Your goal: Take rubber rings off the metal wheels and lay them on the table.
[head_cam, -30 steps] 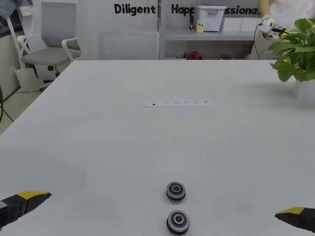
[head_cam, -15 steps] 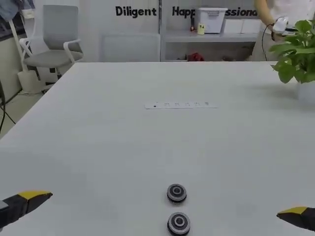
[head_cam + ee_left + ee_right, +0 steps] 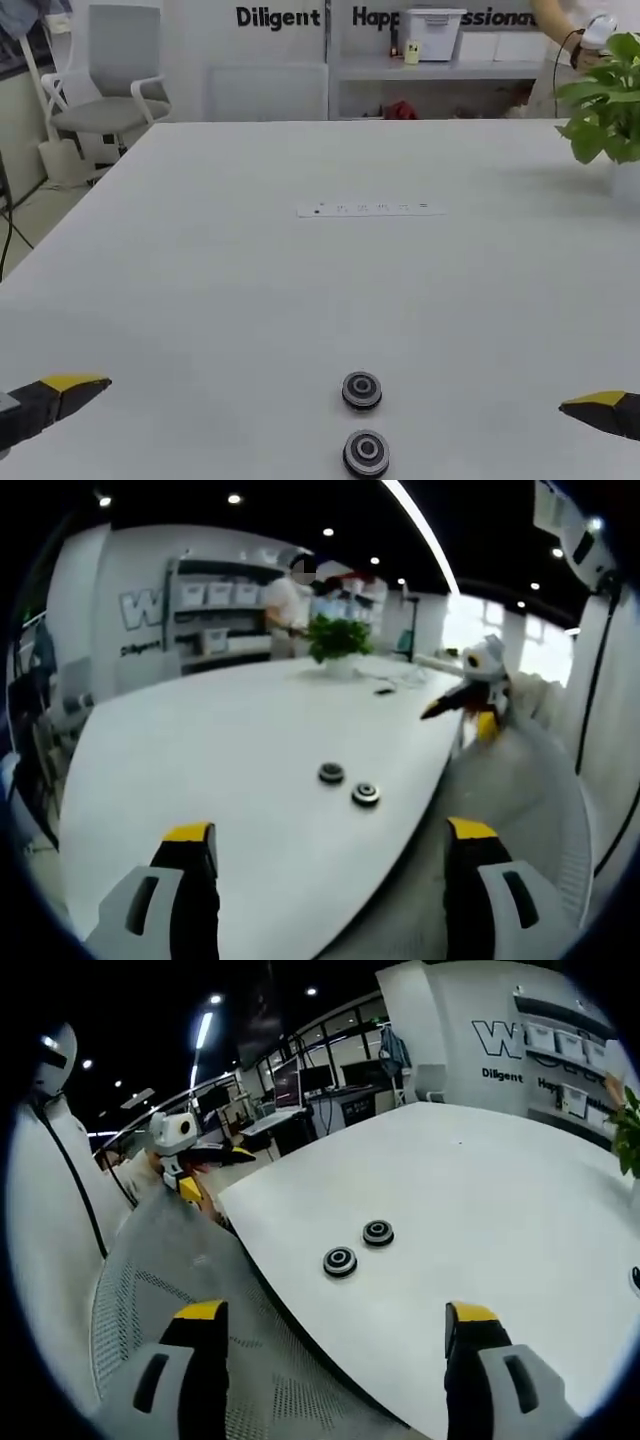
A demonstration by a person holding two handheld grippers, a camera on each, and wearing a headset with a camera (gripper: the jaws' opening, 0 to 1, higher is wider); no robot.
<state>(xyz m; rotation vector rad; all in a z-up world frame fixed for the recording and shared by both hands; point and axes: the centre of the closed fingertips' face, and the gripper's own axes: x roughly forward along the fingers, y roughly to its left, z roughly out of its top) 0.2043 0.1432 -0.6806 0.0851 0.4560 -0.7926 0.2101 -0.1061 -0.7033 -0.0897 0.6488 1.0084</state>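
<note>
Left gripper (image 3: 330, 833) was released, jaws wide apart, nothing between them. Right gripper (image 3: 335, 1313) same: spread and empty.

Over the last second almost nothing changed. Head view drifted a little. Right gripper's yellow tip sat slightly higher at the lower right edge of the head view than before; left one stayed at the lower left corner. Neither closed in on the work.

The two metal wheels hadn't moved. Far wheel (image 3: 361, 390) and near wheel (image 3: 366, 452) sat one behind the other at bottom centre of the head view, close but apart, flat on the desk (image 3: 300, 290). Dark rubber rings (image 3: 347, 456) looked still seated on both rims, none on the desk. My read: task not started, this was still the approach.

Pose: both grippers were held low at the near desk edge, well apart from the wheels, flanking them with tips angled inward. Left gripper view had the wheels mid frame and the right gripper at right, off the desk edge. Right gripper view mirrored that, with the left gripper at upper left.

Next was probably one gripper pinning a wheel while the other peeled its ring.
</note>
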